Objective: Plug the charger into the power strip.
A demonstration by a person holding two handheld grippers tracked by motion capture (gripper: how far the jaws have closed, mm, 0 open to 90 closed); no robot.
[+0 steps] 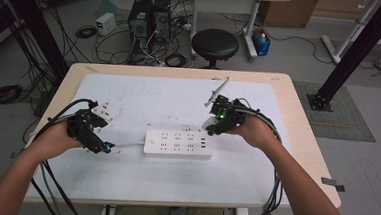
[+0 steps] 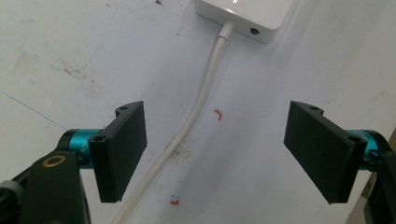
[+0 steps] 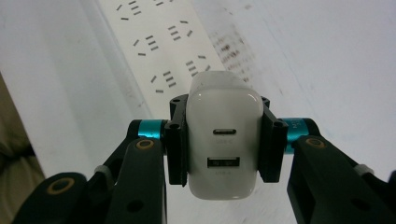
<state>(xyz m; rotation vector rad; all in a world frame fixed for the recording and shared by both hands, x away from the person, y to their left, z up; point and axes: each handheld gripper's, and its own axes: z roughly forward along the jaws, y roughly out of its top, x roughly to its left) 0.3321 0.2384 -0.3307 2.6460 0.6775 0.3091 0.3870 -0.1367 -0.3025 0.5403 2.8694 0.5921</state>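
Note:
A white power strip (image 1: pixel 178 144) lies flat in the middle of the white mat, and its sockets (image 3: pixel 154 42) show below my right gripper. My right gripper (image 3: pixel 223 140) is shut on a white USB charger (image 3: pixel 223 154), gripping its two sides, port face towards the camera. In the high view that gripper (image 1: pixel 212 125) hovers just above the strip's right end. My left gripper (image 2: pixel 215 135) stands open over the strip's white cable (image 2: pixel 196 107), near the strip's end (image 2: pixel 252 14), with its pads not touching the cable. In the high view it (image 1: pixel 105 146) sits left of the strip.
The white mat (image 1: pixel 144 99) covers most of the wooden table (image 1: pixel 301 144). A small white object (image 1: pixel 103 111) sits by my left hand; I cannot tell what it is. Beyond the far edge are a black stool (image 1: pixel 215 44) and computer towers (image 1: pixel 151 17).

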